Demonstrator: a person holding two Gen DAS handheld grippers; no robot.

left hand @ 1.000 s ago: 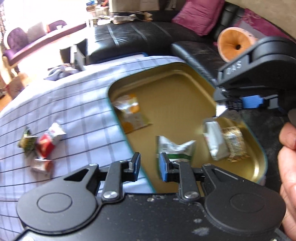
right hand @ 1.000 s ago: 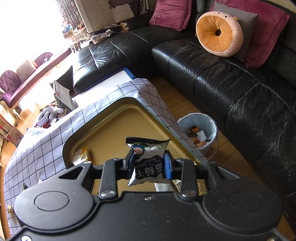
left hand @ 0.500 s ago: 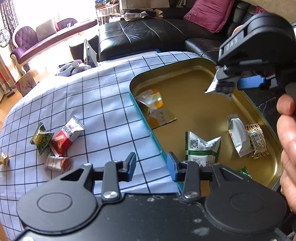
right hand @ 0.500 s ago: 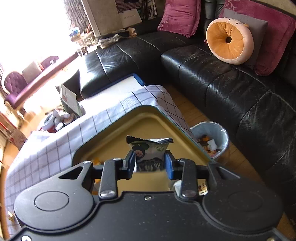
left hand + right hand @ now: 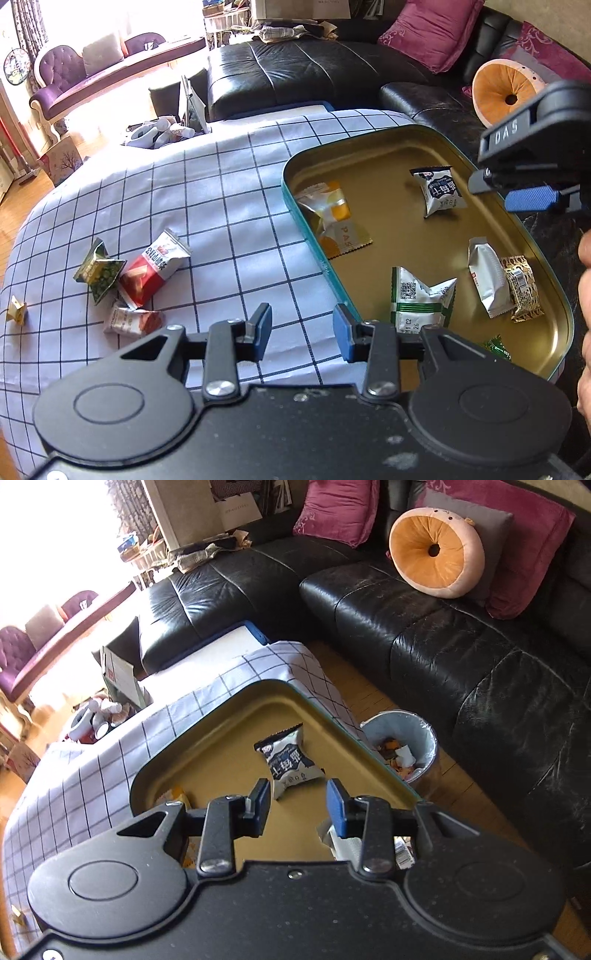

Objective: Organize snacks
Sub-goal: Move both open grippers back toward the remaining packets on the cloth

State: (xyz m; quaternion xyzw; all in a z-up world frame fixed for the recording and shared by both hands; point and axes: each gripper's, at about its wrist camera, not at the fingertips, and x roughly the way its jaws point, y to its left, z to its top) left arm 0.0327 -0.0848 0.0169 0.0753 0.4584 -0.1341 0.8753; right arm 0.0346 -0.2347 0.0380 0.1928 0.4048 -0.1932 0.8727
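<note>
A gold tray (image 5: 376,147) with a teal rim sits on the checked tablecloth (image 5: 221,206). A dark blue and white snack packet (image 5: 439,190) lies in its far part; it also shows in the right wrist view (image 5: 290,762), just beyond my open, empty right gripper (image 5: 297,806). The tray also holds an orange packet (image 5: 332,218), a green and white packet (image 5: 421,299), a white packet (image 5: 485,280) and a gold packet (image 5: 521,288). My left gripper (image 5: 303,328) is open and empty above the tray's near left rim. A red packet (image 5: 153,273), a green one (image 5: 98,271) and a pink one (image 5: 131,319) lie on the cloth at left.
A small gold sweet (image 5: 16,309) lies at the cloth's left edge. A black leather sofa (image 5: 443,638) with cushions wraps behind and to the right. A waste bin (image 5: 404,746) stands on the floor beside the table's right edge. A person's hand (image 5: 583,295) shows at right.
My right gripper opened and let go of the dark blue packet, which now lies in the tray. My left gripper drew back from the tray and opened wider.
</note>
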